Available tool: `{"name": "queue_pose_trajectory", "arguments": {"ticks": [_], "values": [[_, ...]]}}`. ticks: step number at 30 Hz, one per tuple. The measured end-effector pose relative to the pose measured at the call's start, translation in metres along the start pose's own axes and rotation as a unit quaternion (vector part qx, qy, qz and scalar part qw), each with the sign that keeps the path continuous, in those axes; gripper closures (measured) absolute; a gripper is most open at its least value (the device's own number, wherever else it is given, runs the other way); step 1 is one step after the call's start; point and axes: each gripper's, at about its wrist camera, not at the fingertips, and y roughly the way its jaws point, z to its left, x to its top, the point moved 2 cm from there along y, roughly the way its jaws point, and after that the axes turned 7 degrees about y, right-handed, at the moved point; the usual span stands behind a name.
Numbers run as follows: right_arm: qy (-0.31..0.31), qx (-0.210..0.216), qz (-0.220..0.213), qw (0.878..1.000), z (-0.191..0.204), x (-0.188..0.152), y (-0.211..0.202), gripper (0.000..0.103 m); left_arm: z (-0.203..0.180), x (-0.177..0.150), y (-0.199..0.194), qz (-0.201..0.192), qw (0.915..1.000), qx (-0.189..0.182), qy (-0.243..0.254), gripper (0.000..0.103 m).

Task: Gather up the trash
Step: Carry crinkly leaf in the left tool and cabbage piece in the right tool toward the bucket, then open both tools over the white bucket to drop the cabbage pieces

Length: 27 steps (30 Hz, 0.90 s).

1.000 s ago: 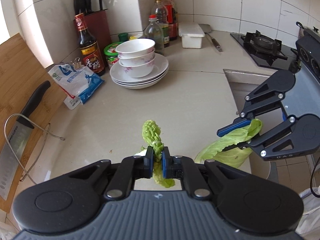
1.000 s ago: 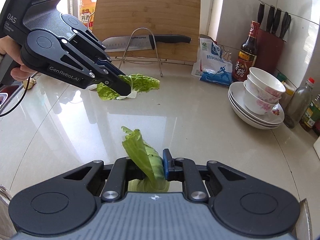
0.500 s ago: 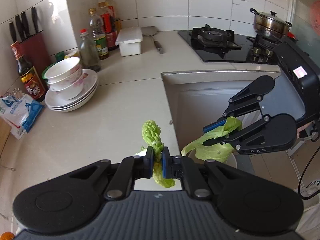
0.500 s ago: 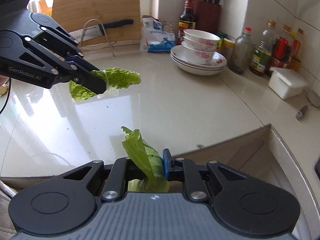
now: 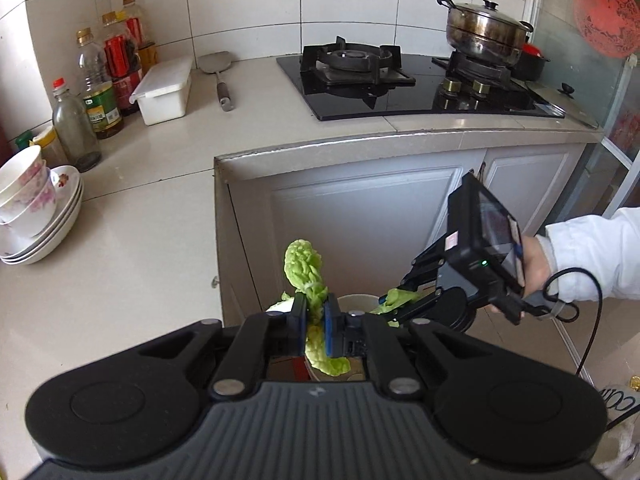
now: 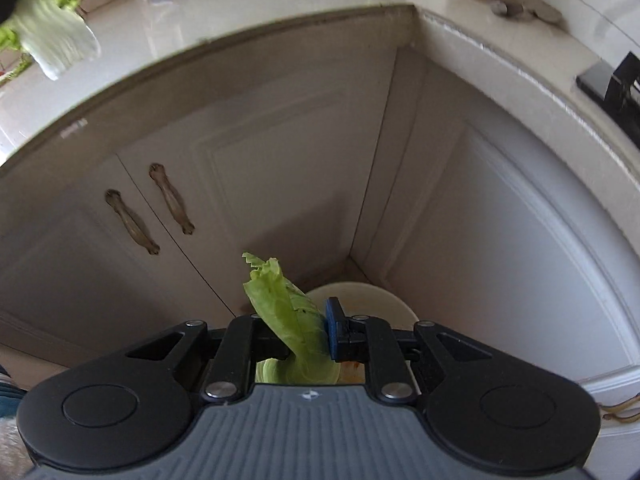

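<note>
- The pale bin [image 6: 360, 300] on the floor, in the corner under the cabinets [image 6: 280, 168], sits straight below my right gripper [image 6: 304, 328], so I'd say that arm drops first.
- Right gripper is pinching a flat lettuce leaf [image 6: 280, 304], its long axis pointing away from me.
- Left gripper [image 5: 316, 320], clamped on a crinkly leaf [image 5: 302, 266], looks just short of the rim, though its body mostly hides the bin.

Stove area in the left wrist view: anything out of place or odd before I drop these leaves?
One thing: a glass lid lies loose at the hob's right edge, and seems to overhang the counter. The pot has its own lid on. No spills show. Both leaves are clamped, above the bin.
</note>
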Motion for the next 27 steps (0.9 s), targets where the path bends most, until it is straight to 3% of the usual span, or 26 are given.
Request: {"name": "queue_pose_trajectory", "arguments": {"ticks": [5, 6, 10, 15, 20, 27], "values": [[0.011, -0.016, 0.023, 1.0, -0.016, -0.014, 0.036, 0.082, -0.015, 0.007, 0.027, 0.01, 0.9999, -0.011, -0.003, 0.097], [0.016, -0.021, 0.024, 0.999, -0.02, -0.015, 0.041, 0.077, -0.017, 0.008, 0.032, 0.013, 0.9998, -0.013, -0.004, 0.097], [0.026, -0.028, 0.011, 0.999, -0.03, -0.02, 0.047, 0.031, -0.025, 0.011, 0.058, 0.026, 0.9994, -0.021, -0.01, 0.097], [0.039, -0.019, -0.017, 0.999, -0.044, -0.025, 0.03, 0.007, -0.037, 0.014, 0.093, 0.042, 0.9985, -0.035, -0.004, 0.097], [0.046, -0.03, -0.049, 0.997, -0.049, -0.038, -0.003, 0.0, -0.052, 0.018, 0.136, 0.057, 0.9971, -0.05, -0.002, 0.097], [0.052, -0.058, -0.075, 0.994, -0.046, -0.065, -0.044, 0.0, -0.073, 0.014, 0.206, 0.095, 0.9933, -0.066, -0.008, 0.097]]}}
